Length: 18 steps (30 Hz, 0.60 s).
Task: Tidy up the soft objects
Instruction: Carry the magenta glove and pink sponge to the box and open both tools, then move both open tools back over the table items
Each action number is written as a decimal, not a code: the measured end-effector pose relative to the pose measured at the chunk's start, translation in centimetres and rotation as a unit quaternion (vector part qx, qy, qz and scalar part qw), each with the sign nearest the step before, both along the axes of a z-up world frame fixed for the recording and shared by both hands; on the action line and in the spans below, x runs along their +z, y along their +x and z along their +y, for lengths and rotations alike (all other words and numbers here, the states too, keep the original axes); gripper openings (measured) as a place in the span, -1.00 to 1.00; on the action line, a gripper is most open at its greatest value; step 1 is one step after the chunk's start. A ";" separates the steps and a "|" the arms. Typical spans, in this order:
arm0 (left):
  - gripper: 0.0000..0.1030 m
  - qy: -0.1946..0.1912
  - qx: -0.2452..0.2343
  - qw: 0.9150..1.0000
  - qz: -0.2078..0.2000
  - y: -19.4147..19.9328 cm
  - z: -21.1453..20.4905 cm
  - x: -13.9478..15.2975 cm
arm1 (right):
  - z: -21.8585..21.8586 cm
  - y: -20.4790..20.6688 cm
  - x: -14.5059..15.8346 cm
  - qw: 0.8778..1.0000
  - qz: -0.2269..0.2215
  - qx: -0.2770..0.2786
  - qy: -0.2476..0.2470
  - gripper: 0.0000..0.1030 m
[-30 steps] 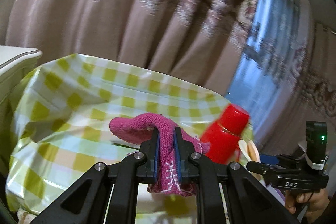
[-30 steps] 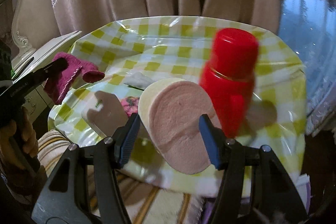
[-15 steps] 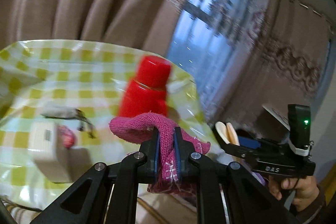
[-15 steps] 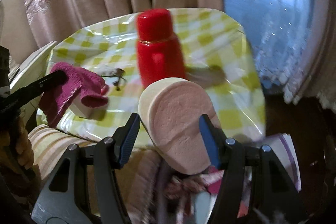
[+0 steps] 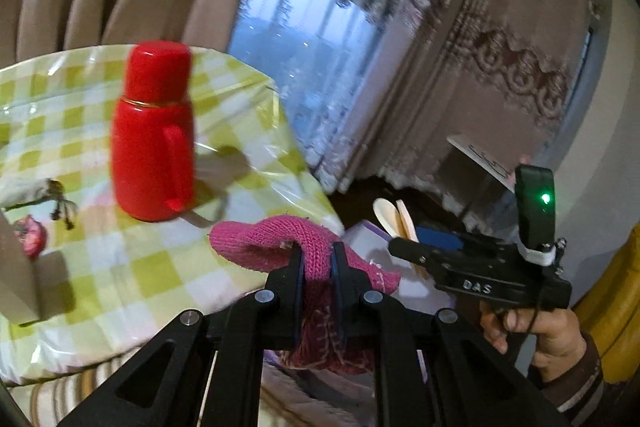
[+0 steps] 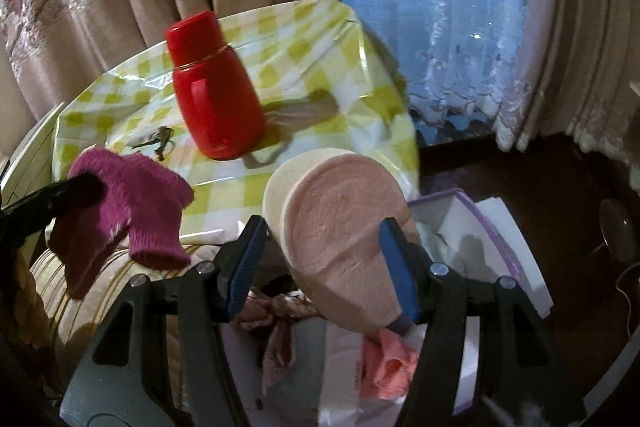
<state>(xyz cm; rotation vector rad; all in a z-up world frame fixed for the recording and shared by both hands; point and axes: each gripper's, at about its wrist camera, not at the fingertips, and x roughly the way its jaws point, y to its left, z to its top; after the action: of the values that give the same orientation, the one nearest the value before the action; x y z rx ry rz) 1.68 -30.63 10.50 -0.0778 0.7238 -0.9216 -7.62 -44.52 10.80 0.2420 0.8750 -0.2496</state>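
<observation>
My left gripper (image 5: 316,263) clamps pink sock (image 5: 276,241); right gripper (image 6: 324,259) squeezes sponge (image 6: 344,227). Both above box (image 6: 516,247) holding cloths; drop pending.

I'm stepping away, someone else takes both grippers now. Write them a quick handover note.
Left gripper: shut on the pink knitted sock.
Right gripper: shut on the foam sponge, over the box beside the table, which already holds cloth items.
Done: both soft items lifted off the table.
Left: drop both into the box. The red flask stays on the table.
</observation>
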 end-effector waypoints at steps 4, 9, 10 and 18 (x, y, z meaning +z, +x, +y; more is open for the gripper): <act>-0.69 0.000 -0.036 0.999 0.010 -1.1 -1.9 -0.3 | -1.3 -1.1 0.1 1.000 -0.001 -0.021 0.000 0.25; -0.18 0.003 -0.051 0.999 0.019 -1.2 -2.8 -0.7 | -2.4 -1.8 0.0 0.999 0.007 -0.039 0.000 0.49; -0.17 0.002 -0.050 0.999 0.020 -1.1 -2.7 -0.6 | -2.6 -1.9 0.0 0.999 0.008 -0.042 0.002 0.54; -0.17 -0.002 -0.016 1.000 0.010 -0.1 -0.2 0.0 | -3.6 -2.5 0.6 0.998 0.001 -0.060 0.001 0.55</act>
<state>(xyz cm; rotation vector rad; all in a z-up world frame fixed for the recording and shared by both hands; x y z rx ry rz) 1.54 -30.81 10.53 -0.0789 0.7440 -0.9544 -10.13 -48.10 11.38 0.2957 0.8639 -0.3604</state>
